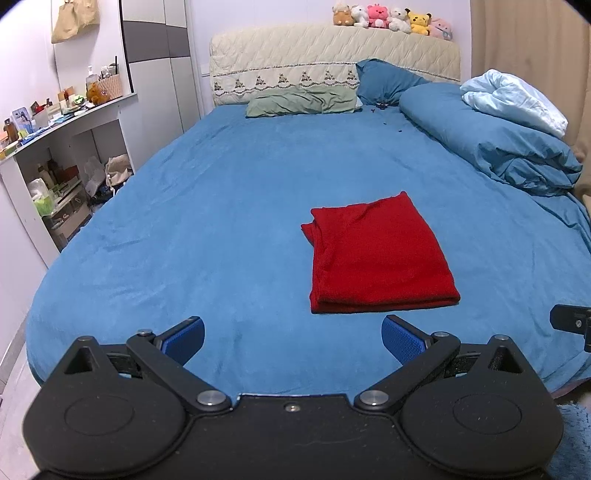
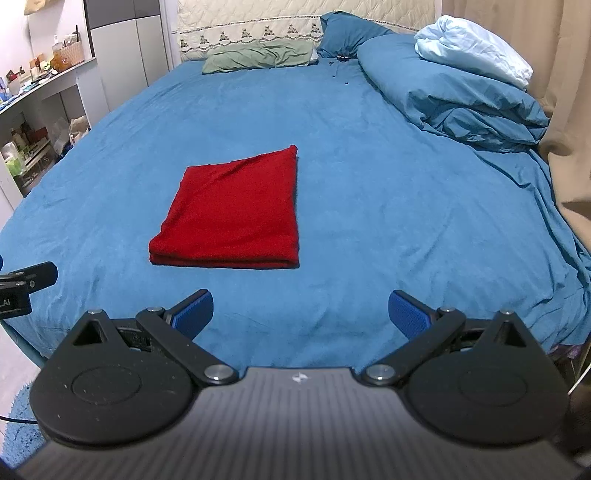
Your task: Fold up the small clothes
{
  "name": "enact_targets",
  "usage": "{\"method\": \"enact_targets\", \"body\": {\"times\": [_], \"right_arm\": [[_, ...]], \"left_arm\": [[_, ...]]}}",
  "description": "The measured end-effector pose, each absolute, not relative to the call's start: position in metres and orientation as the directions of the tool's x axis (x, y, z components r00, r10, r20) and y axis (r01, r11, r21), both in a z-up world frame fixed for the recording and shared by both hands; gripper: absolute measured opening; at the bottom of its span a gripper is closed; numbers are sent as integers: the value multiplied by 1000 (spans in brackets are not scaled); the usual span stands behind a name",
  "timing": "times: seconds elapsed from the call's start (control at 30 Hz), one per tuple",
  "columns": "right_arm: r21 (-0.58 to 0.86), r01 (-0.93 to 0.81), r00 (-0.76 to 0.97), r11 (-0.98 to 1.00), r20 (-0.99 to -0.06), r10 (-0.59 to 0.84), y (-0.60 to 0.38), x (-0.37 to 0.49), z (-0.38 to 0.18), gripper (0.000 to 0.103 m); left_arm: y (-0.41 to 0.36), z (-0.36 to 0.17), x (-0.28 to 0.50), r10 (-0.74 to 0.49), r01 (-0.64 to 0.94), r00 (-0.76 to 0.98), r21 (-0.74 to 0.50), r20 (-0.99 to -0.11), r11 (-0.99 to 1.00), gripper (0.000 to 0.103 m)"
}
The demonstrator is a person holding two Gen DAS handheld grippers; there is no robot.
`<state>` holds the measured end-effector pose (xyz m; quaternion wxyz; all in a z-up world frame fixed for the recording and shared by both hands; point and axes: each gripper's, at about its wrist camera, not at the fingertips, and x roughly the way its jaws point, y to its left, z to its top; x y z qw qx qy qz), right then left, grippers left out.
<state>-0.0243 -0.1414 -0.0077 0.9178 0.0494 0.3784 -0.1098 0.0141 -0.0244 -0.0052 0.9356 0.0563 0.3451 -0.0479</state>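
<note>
Red cloth (image 1: pixel 380 254) lies folded into a neat layered rectangle on the blue bedsheet (image 1: pixel 221 206), near the foot edge, its doubled fold facing the cameras and a few soft creases across the top. Left gripper (image 1: pixel 293 338) and right gripper (image 2: pixel 300 312) both hover short of it, jaws spread wide, holding nothing.

Ahead of the claw, blue bedsheet (image 1: pixel 221 206); far ahead, green pillow (image 1: pixel 301 101) below plush toys (image 1: pixel 391 16) on headboard (image 1: pixel 325 48); far right, bunched blue duvet (image 1: pixel 491 136); left, cluttered shelf (image 1: pixel 66 122).
</note>
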Motion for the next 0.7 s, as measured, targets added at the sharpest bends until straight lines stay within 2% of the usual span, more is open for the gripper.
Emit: {"method": "enact_targets", "body": {"times": [0.7], "right_arm": [[1,249,694,968,-698,-178,-135,-24,-3,103]], "left_arm": [[-26,-2,10,-53,135,776,83,-629,987,103]]}}
